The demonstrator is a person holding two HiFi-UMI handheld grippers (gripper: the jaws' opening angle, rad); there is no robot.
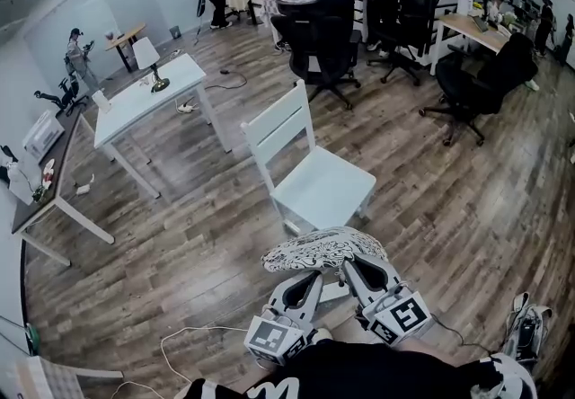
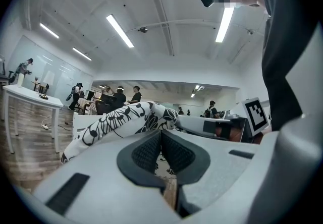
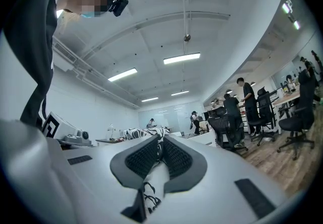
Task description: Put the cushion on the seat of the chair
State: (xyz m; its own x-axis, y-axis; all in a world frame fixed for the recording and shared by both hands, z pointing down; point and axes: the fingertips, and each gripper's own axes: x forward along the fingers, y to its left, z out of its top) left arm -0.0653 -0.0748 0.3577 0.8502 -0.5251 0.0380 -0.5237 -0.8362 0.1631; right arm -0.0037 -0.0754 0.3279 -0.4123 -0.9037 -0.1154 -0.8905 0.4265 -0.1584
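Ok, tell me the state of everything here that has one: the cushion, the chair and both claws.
cushion: held up by both claws, not yet on the seat.
chair: upright, seat bare.
left claw: shut on the cushion's edge.
right claw: shut on the cushion's edge.

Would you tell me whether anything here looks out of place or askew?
Nothing looks spilled or damaged. The only thing out of place is the patterned cushion, held off the white chair, its near edge pinched by the left claw and right claw. A loose cable trails on the floor.
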